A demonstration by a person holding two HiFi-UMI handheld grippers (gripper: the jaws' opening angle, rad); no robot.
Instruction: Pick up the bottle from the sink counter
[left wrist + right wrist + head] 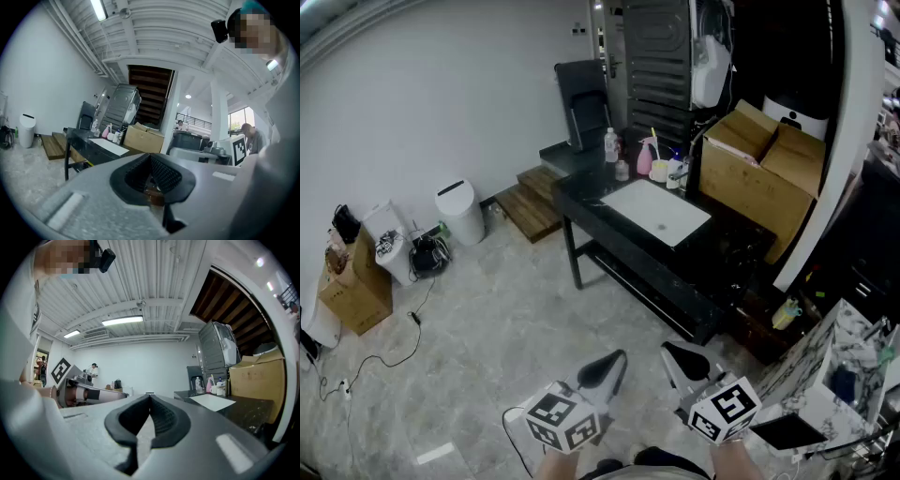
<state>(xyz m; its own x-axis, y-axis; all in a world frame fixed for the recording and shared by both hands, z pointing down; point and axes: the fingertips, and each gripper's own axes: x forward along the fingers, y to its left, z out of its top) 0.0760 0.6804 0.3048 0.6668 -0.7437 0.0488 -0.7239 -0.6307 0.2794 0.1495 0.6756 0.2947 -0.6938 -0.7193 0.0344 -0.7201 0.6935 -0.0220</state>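
Note:
The clear bottle (611, 143) stands upright at the back left of the black sink counter (581, 192), beside a pink spray bottle (645, 156) and some cups. It also shows small and far off in the left gripper view as the bottle (96, 126) and in the right gripper view as the bottle (197, 384). Both grippers hang low at the bottom of the head view, well short of the counter. My left gripper (605, 370) is shut with nothing in it, pads meeting at the tip (151, 157). My right gripper (684, 361) is shut and empty too (150, 395).
A white sink basin (656, 211) is set in the counter top. Big cardboard boxes (764, 169) stand to the counter's right, a black chair (581, 98) behind it. Wooden steps (530, 202), a white bin (459, 212) and a box (356, 291) sit on the left; cables lie on the floor.

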